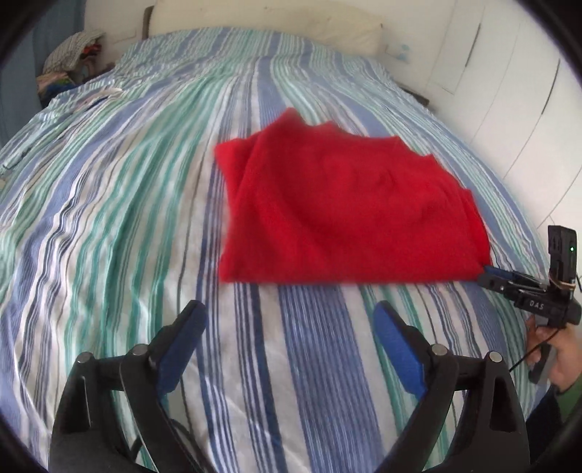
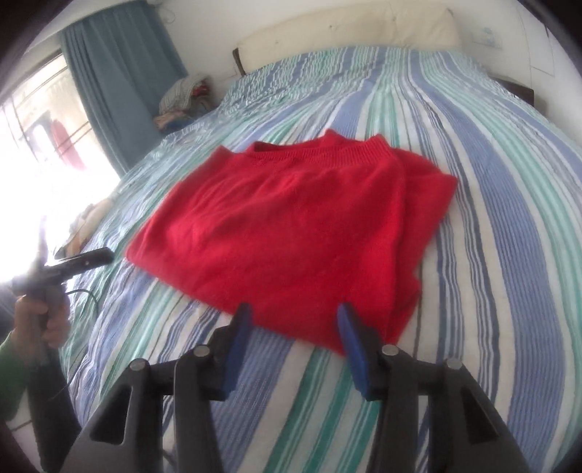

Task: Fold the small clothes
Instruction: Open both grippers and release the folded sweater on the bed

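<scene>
My left gripper (image 1: 287,320) stands wide apart over bare bedspread, nothing between its fingers (image 1: 396,345). It sits just short of the sweater's near edge, not touching it.

My right gripper (image 2: 293,327) is partly apart. Its tips overlap the near edge of the sweater in the right wrist view; whether the pads touch the knit I cannot tell, and nothing is clamped.

The red sweater (image 2: 291,233) lies folded flat near the middle of the bed (image 2: 491,218), ribbed collar (image 2: 349,152) toward the headboard (image 2: 345,29). A folded layer runs down its right side in the right wrist view.

Bedspread is striped blue, green and white. A heap of clothes (image 2: 183,96) sits beyond the bed's far left corner, beside a blue curtain (image 2: 120,83). White cupboard doors (image 1: 509,109) line the right side.
</scene>
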